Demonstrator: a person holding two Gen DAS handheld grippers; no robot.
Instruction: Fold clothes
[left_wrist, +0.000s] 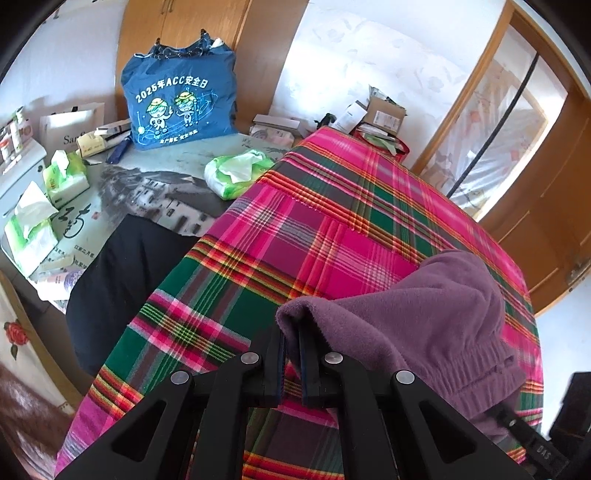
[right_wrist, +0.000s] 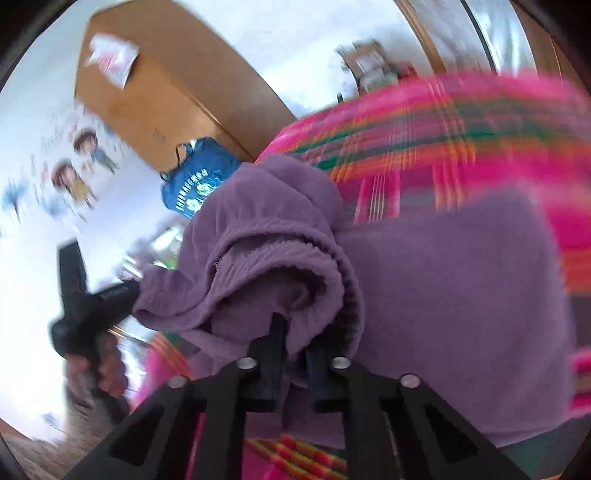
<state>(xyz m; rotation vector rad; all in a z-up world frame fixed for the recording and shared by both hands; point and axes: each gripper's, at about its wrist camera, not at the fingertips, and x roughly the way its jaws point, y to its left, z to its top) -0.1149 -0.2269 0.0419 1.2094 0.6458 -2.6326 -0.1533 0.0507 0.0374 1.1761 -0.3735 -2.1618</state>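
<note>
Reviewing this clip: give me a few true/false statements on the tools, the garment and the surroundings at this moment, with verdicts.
1. The left tool pinches the purple garment. True.
2. The right tool is open and holds nothing. False: it is shut on the purple garment too.
3. The garment is over a plaid cloth. True.
4. The blue bag lies on the plaid cloth. False: it stands beyond the cloth, against the wooden wardrobe.
5. A tissue pack sits beside the cloth's edge. True.

fuzzy matt fleece garment (left_wrist: 424, 317), woven plaid cloth (left_wrist: 295, 229), glossy wood wardrobe (left_wrist: 221, 44), seemingly matt plastic gripper (left_wrist: 291, 354).
</note>
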